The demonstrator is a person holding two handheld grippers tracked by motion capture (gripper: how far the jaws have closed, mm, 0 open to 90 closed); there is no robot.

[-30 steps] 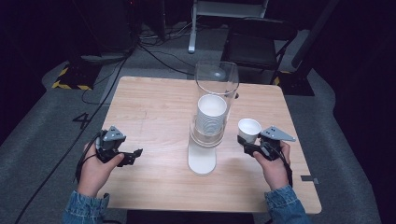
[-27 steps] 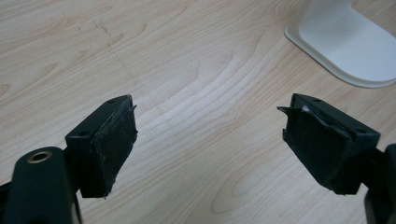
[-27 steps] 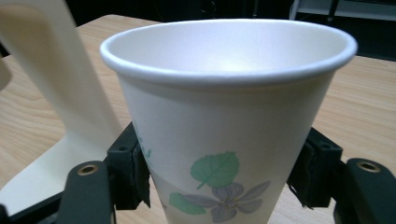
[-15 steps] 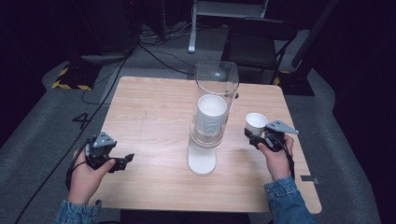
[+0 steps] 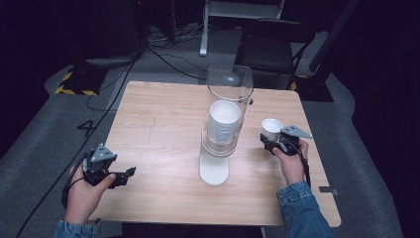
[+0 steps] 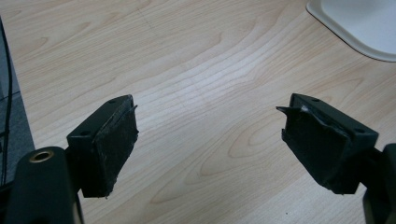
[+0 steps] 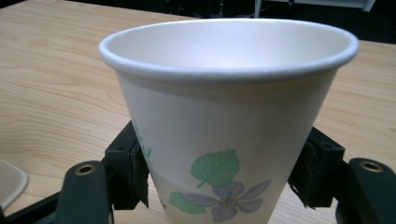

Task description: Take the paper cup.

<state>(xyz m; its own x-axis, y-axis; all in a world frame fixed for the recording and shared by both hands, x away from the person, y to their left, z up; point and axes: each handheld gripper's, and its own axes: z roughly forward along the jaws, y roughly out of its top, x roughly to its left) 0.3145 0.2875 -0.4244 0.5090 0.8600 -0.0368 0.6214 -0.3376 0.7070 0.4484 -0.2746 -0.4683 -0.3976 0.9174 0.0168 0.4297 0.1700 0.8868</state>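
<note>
A lab or recording studio, by every sign. A lone light-wood table [image 5: 163, 129] stands on grey carpet [image 5: 44, 124], and the surroundings beyond it fall away into near-black. Cables [image 5: 148, 52] snake across the floor behind it. Yellow-and-black hazard tape [image 5: 74, 90] marks a spot at the left, and a "4" [image 5: 86, 128] is marked on the carpet beside the table. A dark chair [image 5: 272, 47] and the base of a white stand [image 5: 205, 27] sit at the back.
</note>
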